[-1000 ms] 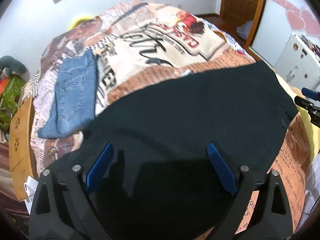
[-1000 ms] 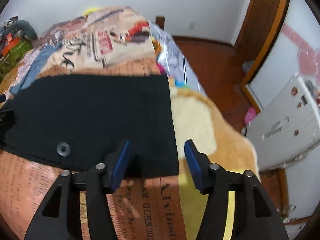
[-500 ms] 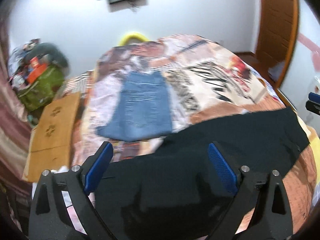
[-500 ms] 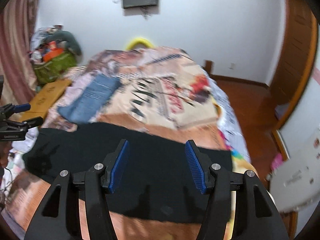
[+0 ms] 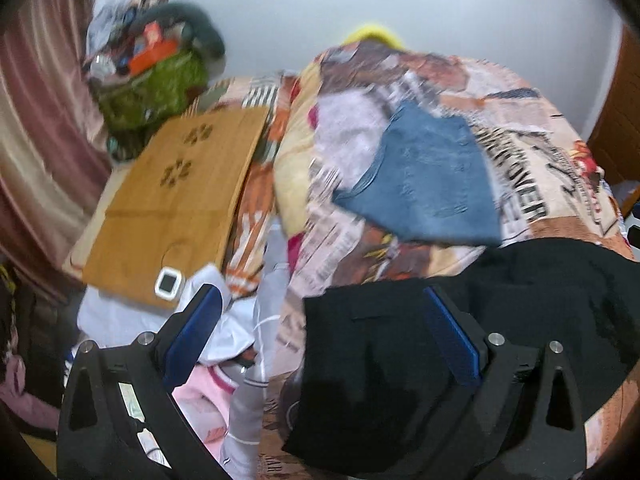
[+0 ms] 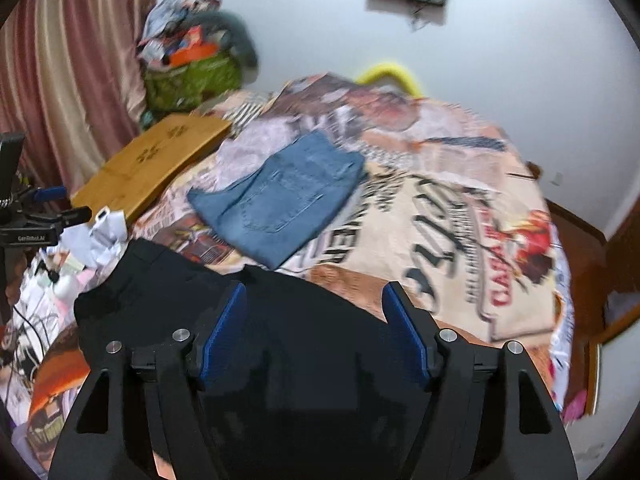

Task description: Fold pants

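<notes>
The black pants (image 5: 384, 360) lie flat across the near end of a bed. In the left wrist view my left gripper (image 5: 320, 320) hangs open over their left edge, one finger above the pants and the other above a pile of white clothes (image 5: 224, 320). In the right wrist view my right gripper (image 6: 314, 320) is over the middle of the black pants (image 6: 160, 292). Its jaws are opening and nothing is pressed between the pads. My left gripper (image 6: 66, 203) also shows at the far left of that view.
Folded blue jeans (image 5: 428, 184) (image 6: 280, 196) rest on the printed bedspread (image 6: 440, 216) beyond the pants. Left of the bed are a wooden board (image 5: 176, 200), a green bag (image 5: 156, 88) heaped with things, and a curtain (image 6: 80, 60). Cables and small items (image 6: 36, 280) lie by the bed's left edge.
Both grippers have swung left along the pants, so the bed's left side, the board and the curtain came into view. The right gripper's jaws stand wider. The jeans stayed put.
</notes>
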